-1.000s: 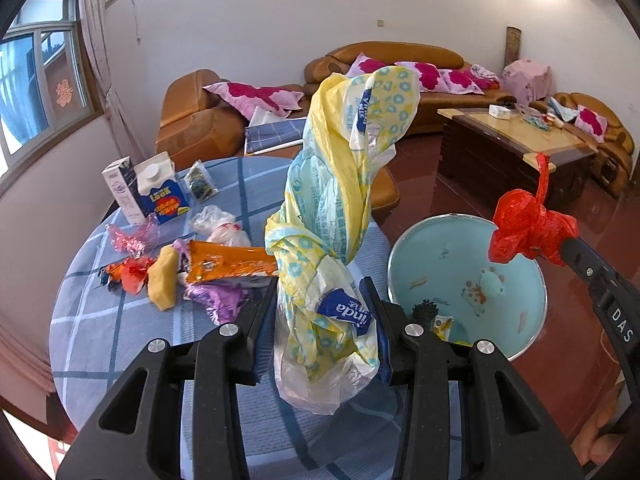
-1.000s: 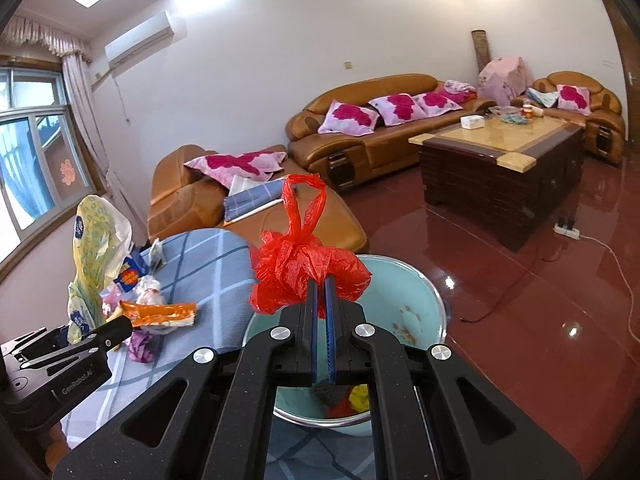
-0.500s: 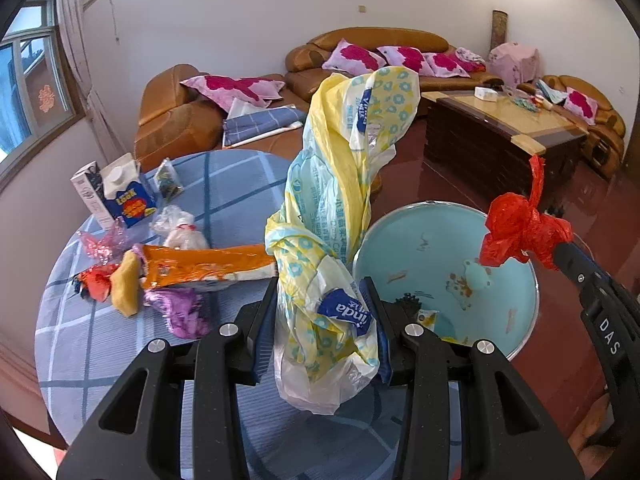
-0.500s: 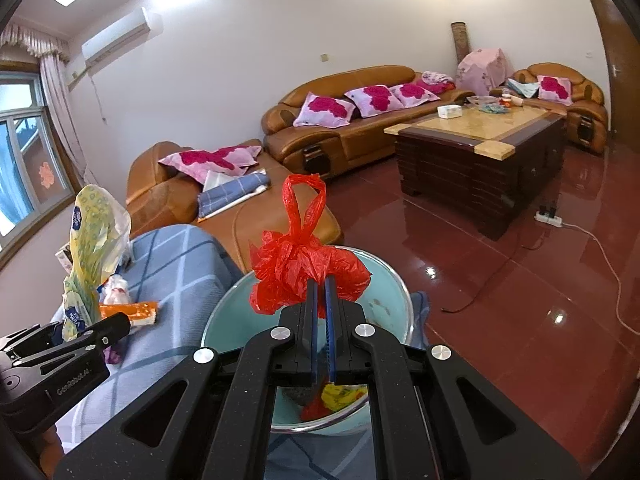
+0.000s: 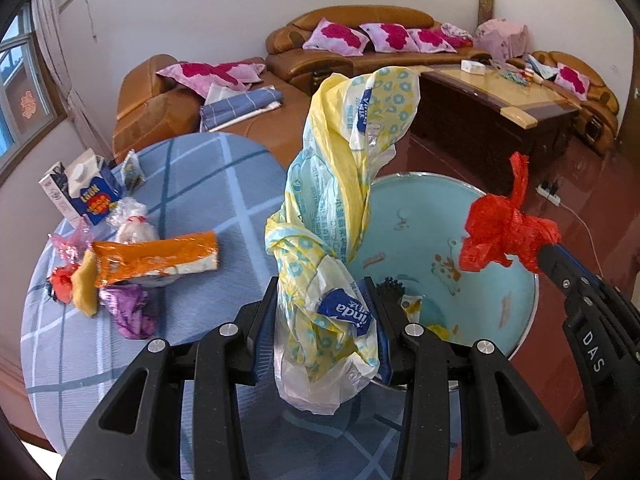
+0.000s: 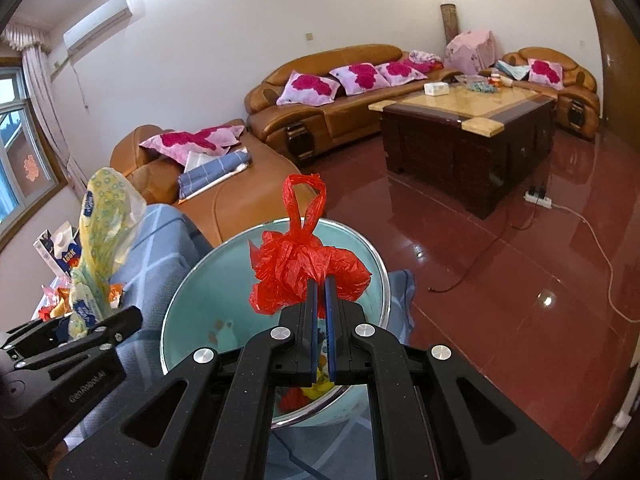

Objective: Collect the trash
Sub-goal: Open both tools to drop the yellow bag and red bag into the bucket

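Note:
My left gripper point(image 5: 326, 300) is shut on a tall yellow and blue plastic wrapper point(image 5: 340, 200), held upright over the table edge beside the light blue basin point(image 5: 496, 216). My right gripper point(image 6: 319, 282) is shut on a crumpled red plastic bag point(image 6: 304, 268) and holds it above the basin point(image 6: 200, 304). The basin holds a few scraps at its bottom. In the left wrist view the red bag point(image 5: 500, 236) hangs over the basin's right side. The wrapper shows at the left of the right wrist view point(image 6: 100, 232).
On the round blue checked table point(image 5: 200, 184) lie an orange packet point(image 5: 156, 256), a purple wrapper point(image 5: 128, 312), a yellow scrap point(image 5: 84, 284), a clear bag point(image 5: 132, 224) and a milk carton point(image 5: 90, 192). Brown sofas point(image 6: 332, 96) and a coffee table point(image 6: 468, 128) stand behind on red floor.
Both grippers have moved forward and right toward the basin, which now looks larger and closer. Each keeps hold of its bag.

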`<state>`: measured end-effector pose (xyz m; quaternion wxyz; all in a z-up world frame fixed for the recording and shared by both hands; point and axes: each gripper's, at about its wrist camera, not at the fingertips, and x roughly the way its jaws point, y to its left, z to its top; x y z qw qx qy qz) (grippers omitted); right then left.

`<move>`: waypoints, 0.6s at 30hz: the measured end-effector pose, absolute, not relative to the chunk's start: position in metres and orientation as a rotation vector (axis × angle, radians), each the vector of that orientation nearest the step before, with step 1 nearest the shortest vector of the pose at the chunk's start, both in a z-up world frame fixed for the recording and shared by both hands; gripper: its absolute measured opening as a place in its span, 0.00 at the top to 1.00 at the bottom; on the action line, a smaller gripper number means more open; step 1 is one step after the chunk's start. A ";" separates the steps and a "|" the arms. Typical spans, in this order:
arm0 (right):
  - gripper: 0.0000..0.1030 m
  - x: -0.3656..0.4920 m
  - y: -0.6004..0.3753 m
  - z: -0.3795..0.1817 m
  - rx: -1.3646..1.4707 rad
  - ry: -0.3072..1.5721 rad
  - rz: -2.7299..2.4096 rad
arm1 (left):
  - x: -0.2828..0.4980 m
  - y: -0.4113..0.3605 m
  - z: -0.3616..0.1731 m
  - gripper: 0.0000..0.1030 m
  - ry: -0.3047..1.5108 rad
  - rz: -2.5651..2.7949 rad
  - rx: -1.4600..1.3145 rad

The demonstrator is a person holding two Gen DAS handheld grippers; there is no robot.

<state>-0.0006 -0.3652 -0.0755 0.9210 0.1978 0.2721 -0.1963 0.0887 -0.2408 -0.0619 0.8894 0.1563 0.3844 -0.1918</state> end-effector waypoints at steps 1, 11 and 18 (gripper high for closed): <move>0.96 0.001 -0.365 -0.077 0.403 0.566 -0.397 | 0.090 -0.243 -0.065 0.62 0.803 -0.400 0.330; 0.72 0.005 -0.368 -0.087 0.428 0.593 -0.382 | 0.099 -0.251 -0.083 0.59 0.853 -0.406 0.340; 0.71 -0.004 -0.371 -0.079 0.437 0.552 -0.419 | 0.098 -0.253 -0.084 0.58 0.853 -0.408 0.343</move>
